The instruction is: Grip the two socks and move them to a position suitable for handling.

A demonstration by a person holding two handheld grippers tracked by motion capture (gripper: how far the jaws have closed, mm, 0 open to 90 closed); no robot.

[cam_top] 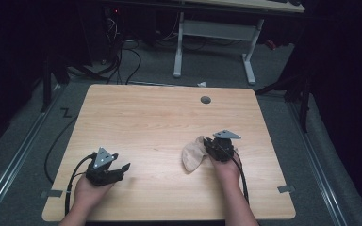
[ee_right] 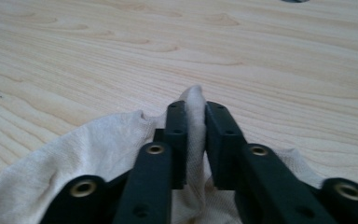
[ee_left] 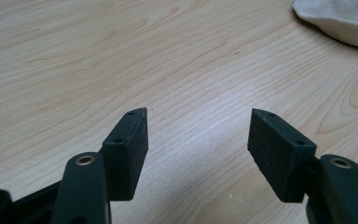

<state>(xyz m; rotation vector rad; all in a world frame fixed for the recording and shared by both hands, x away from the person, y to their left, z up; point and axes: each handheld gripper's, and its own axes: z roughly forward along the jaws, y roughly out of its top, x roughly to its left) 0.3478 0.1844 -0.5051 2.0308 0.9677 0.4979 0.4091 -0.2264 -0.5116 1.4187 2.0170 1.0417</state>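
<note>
From the high view, my right gripper (cam_top: 210, 145) sits low on the wooden table (cam_top: 146, 122), on the right side near me. It is right at the edge of a soft beige cloth (cam_top: 193, 154), which lies bunched up just to its left. I think the cloth is bunched like that because the gripper has a fold of it pinched. My left gripper (cam_top: 119, 168) rests far off on the left side of the table, well apart from the cloth. It looks like it is waiting for its turn. The table has a small grey round hole cover (cam_top: 205, 100) near the back. Behind the table the room is dark, with a grey floor, black cables and the white legs of another desk (cam_top: 214, 44).

In the left gripper view, the left gripper (ee_left: 198, 126) has its jaws wide apart with nothing between them, just bare wood. A bit of the cloth (ee_left: 340, 21) shows in the top right corner, far from the jaws.

In the right gripper view, the right gripper (ee_right: 195, 114) has its jaws close together, and a ridge of cloth (ee_right: 74, 158) stands up between them. The pads press on that fold from both sides, so it is held. The rest of the cloth spreads out low on the wood.
</note>
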